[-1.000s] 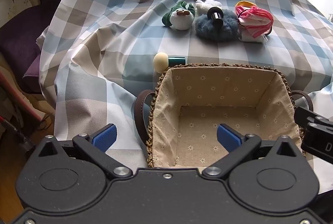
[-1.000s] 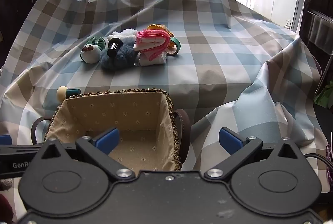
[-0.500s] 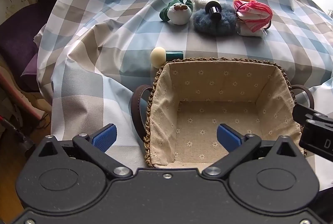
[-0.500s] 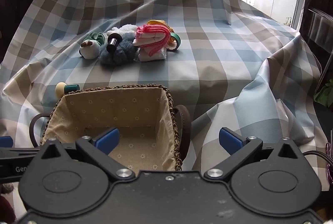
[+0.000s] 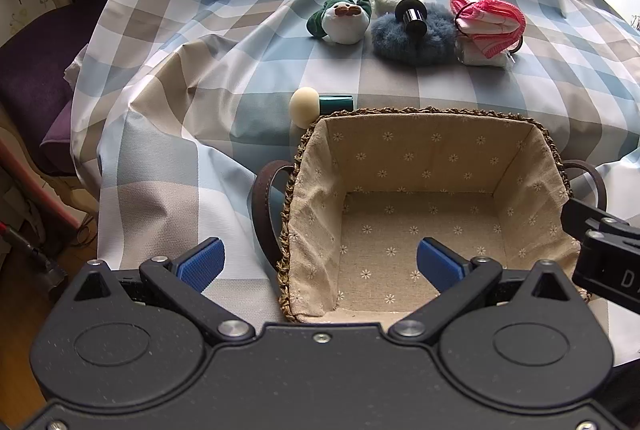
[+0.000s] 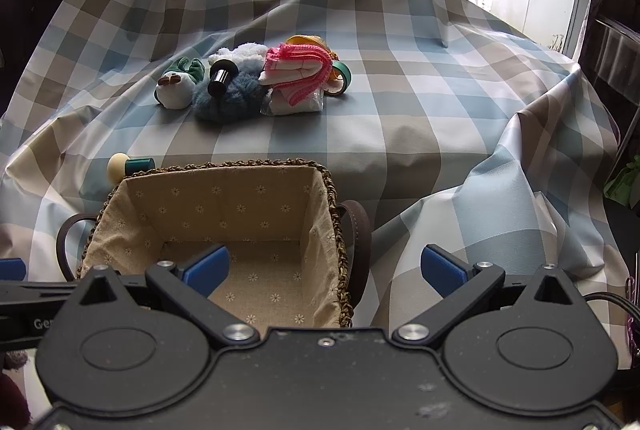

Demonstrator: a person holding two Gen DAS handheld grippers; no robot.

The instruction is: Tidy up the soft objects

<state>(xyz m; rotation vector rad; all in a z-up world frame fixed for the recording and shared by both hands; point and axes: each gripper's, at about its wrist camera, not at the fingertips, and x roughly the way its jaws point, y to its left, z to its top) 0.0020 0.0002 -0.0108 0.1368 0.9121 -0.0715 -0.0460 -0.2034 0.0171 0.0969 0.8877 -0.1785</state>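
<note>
Both the left gripper [image 5: 318, 264] and the right gripper [image 6: 324, 268] are spread wide and empty, above the near edge of the checked cloth [image 6: 400, 118]. The lined basket [image 5: 420, 154] is empty. The soft items wait toward the far edge: plush toy [image 5: 344, 20], blue pompom [image 5: 412, 40], pink knit bundle [image 5: 486, 20]. Advance one gripper over the basket, centre the fingers on a single item (the pompom carries a black cylinder [image 5: 412, 16]), then close gently.
</note>
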